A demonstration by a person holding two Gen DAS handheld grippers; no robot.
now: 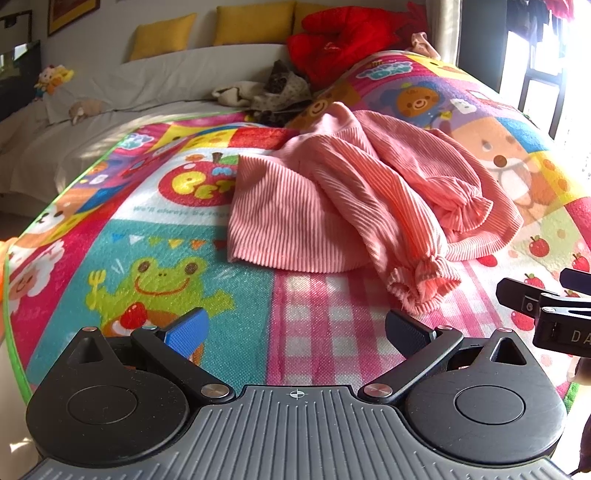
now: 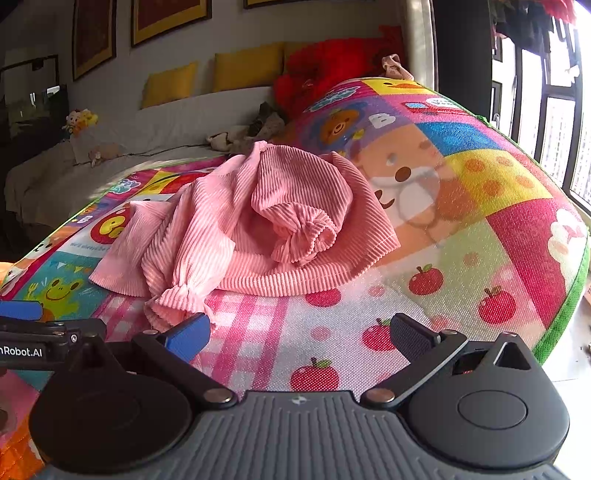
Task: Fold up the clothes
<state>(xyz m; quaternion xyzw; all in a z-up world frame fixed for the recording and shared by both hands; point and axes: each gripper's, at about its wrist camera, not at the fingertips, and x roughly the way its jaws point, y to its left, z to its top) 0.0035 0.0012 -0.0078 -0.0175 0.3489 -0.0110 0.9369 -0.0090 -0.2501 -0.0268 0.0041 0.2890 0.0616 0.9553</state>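
Note:
A pink ribbed long-sleeved top (image 1: 332, 206) lies crumpled on a colourful cartoon play mat (image 1: 177, 266), both sleeves thrown across its body. One ruffled cuff (image 1: 421, 280) rests near the mat's front. My left gripper (image 1: 295, 332) is open and empty, hovering just short of that cuff. In the right wrist view the top (image 2: 258, 221) fills the middle and the cuff (image 2: 173, 302) lies beside my right gripper's blue fingertip (image 2: 188, 336). My right gripper (image 2: 299, 338) is open and empty over the mat (image 2: 443, 258).
The right gripper's body (image 1: 554, 310) shows at the left view's right edge; the left gripper's body (image 2: 33, 332) shows at the right view's left edge. Behind the mat stand a grey sofa (image 1: 110, 110), yellow cushions (image 1: 251, 22), red cushions (image 1: 343, 37) and more crumpled clothes (image 1: 266, 92). Windows are on the right.

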